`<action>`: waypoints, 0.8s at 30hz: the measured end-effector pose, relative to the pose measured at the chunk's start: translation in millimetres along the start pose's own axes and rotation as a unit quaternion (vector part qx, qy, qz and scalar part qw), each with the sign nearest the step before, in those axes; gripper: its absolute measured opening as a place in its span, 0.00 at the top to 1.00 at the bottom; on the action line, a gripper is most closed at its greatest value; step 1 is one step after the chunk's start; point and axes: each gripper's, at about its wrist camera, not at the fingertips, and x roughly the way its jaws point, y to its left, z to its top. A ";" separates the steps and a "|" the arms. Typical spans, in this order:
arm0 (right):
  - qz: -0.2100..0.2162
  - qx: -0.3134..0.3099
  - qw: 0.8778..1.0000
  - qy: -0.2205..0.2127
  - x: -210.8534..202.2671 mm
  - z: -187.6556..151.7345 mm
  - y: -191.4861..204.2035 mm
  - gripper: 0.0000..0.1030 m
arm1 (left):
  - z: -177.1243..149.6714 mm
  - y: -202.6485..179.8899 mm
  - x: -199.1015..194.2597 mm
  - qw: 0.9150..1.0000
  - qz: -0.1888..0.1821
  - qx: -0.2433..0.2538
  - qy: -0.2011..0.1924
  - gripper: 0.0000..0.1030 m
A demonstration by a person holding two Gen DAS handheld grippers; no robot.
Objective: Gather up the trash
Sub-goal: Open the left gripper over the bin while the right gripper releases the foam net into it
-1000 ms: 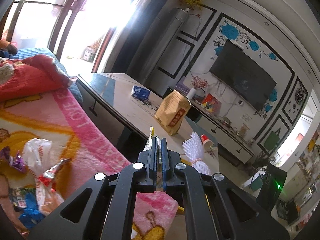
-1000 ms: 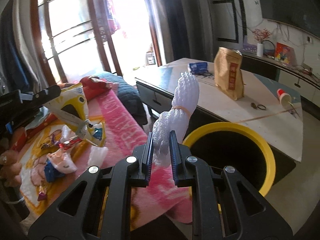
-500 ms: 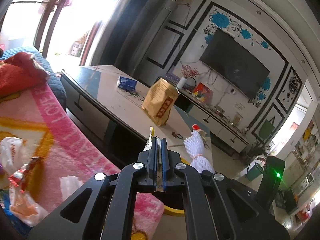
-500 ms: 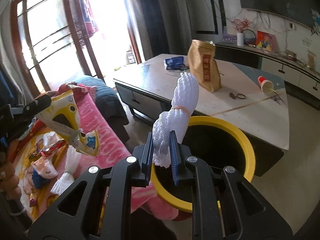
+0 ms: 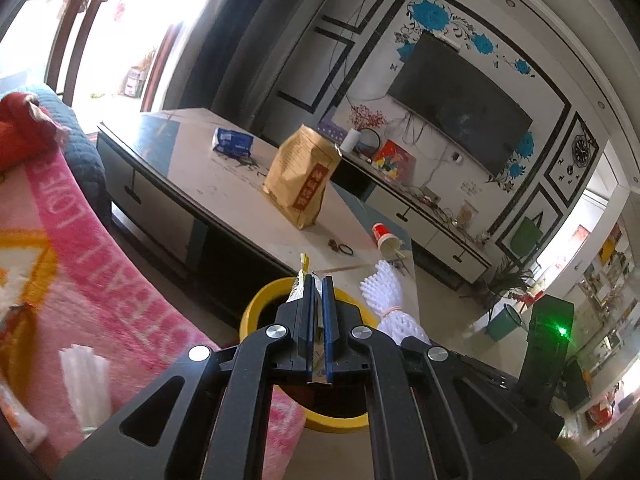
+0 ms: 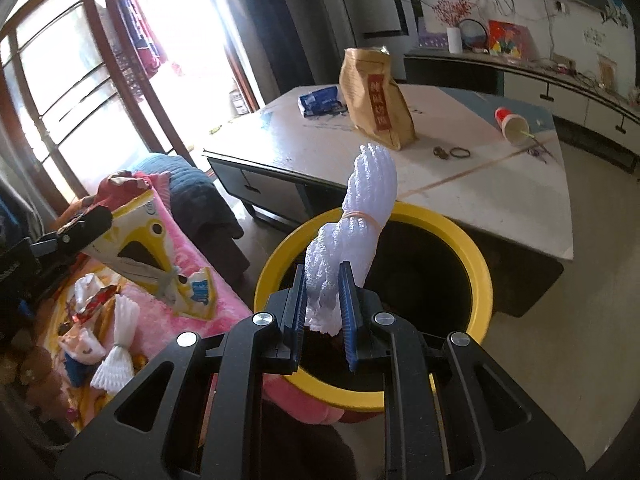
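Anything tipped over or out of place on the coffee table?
Yes. A red paper cup lies on its side near the coffee table's far corner, its mouth open toward the edge. The brown paper bag stands upright; nothing looks spilled.

Readable text: pink lettering on the blanket only

The pink blanket point(image 5: 92, 264) in the left wrist view carries large pale capitals along its border; "LOVE" can be made out near the upper end, and the letters that follow are too stretched and blurred to read. The brown paper bag point(image 5: 302, 178) on the low table point(image 5: 192, 168) bears a red label point(image 6: 379, 101) with a column of gold characters, too small to read in either view. The blue packet point(image 6: 320, 100) behind it has white print, also illegible.
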 end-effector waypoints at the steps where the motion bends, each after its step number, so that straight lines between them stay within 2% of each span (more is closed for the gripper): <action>1: 0.000 0.001 1.000 0.003 1.0 0.2 -2.2 0.89 | -1.1 -1.1 4.9 1.000 -0.001 0.001 0.002 0.96; 16: -0.015 0.016 0.999 0.034 19.3 -3.3 -26.0 0.89 | -12.6 -18.7 73.6 0.998 0.010 0.034 0.051 0.96; 19: -0.015 0.024 0.999 0.044 24.3 -4.4 -31.3 0.87 | -15.8 -19.0 84.5 0.997 0.012 0.035 0.061 0.96; 21: -0.017 0.030 0.998 0.053 28.3 -6.0 -34.9 0.80 | -16.6 -19.1 88.8 0.997 0.019 0.040 0.066 0.96; 23: -0.022 0.035 0.997 0.064 32.8 -9.1 -38.3 0.71 | -17.6 -17.4 92.0 0.996 0.017 0.038 0.074 0.86; 24: -0.027 0.037 0.997 0.067 34.1 -10.3 -39.2 0.70 | -17.9 -16.4 90.2 0.996 0.019 0.038 0.074 0.72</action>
